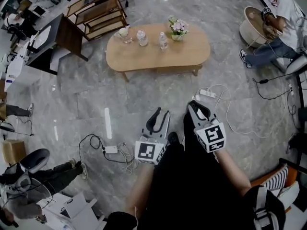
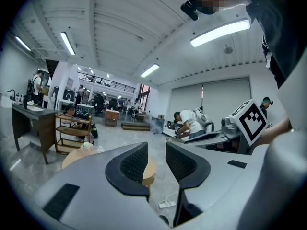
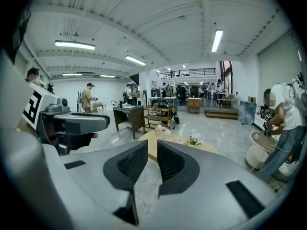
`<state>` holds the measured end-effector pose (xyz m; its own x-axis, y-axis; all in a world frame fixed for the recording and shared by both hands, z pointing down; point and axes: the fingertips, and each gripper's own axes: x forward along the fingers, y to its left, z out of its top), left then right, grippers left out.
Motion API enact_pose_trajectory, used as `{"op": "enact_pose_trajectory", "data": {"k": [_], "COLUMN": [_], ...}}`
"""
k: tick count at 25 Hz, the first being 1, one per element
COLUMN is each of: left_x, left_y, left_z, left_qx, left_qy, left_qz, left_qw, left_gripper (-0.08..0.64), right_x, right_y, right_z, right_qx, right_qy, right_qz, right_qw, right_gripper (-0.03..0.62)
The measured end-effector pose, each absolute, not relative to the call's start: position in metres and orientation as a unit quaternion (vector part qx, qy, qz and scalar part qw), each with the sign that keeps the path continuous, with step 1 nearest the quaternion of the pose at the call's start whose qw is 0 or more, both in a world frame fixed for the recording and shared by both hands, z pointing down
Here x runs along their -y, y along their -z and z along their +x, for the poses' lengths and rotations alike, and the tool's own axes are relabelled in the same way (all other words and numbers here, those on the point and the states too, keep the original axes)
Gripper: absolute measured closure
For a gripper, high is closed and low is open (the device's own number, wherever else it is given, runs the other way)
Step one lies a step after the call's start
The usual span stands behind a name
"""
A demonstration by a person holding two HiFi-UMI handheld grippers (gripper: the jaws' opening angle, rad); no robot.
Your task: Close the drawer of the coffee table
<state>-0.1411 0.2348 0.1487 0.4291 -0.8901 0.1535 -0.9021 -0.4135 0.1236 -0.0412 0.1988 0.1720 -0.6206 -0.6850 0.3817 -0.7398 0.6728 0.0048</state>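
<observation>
The coffee table [image 1: 158, 56] is an oval of light wood standing well ahead of me on the grey floor; it also shows small in the left gripper view [image 2: 149, 170] and the right gripper view [image 3: 207, 149]. No drawer sticks out from its near side that I can make out. A flower vase [image 1: 177, 28] and bottles [image 1: 142, 37] stand on its top. My left gripper [image 1: 162, 113] [image 2: 157, 150] is held up in the air, far from the table, open and empty. Beside it my right gripper [image 1: 195, 107] [image 3: 152, 150] is open by a narrow gap, nothing between its pads.
A power strip [image 1: 207, 93] with white cables lies on the floor between me and the table, another [image 1: 111, 149] at my left. A wooden shelf [image 1: 98, 11] and dark desk [image 1: 55, 40] stand back left. A person [image 1: 283, 28] sits at the far right, another [image 1: 38, 176] at lower left.
</observation>
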Motion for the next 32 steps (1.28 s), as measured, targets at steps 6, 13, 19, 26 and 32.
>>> {"op": "enact_pose_trajectory", "data": {"k": [6,13,19,26,32], "left_x": [-0.271,-0.286,-0.285,-0.291,-0.295], "left_y": [-0.127,-0.107,-0.097,-0.101,-0.104], "left_z": [-0.144,-0.137,-0.128,-0.117,-0.108], "left_qx": [0.518,0.499,0.478,0.468,0.464], "left_qy": [-0.018,-0.003,0.002,-0.011,-0.019], "left_qz": [0.852,0.865,0.876,0.882,0.883], "left_qw": [0.07,0.055,0.061,0.063,0.066], "left_gripper": [0.484,0.54,0.546,0.546,0.546], "right_x": [-0.241,-0.262,-0.269,-0.279,-0.283], "right_y": [-0.129,-0.105,-0.094,-0.103,-0.101], "right_z": [-0.037,-0.027,-0.017,0.003,0.015], "right_qx": [0.9,0.9,0.899,0.895,0.893], "right_qy": [-0.033,-0.044,-0.052,-0.075,-0.087], "right_qz": [0.407,0.416,0.419,0.428,0.431], "right_qw": [0.152,0.123,0.111,0.101,0.092], "right_gripper": [0.566,0.578,0.578,0.58,0.58]}}
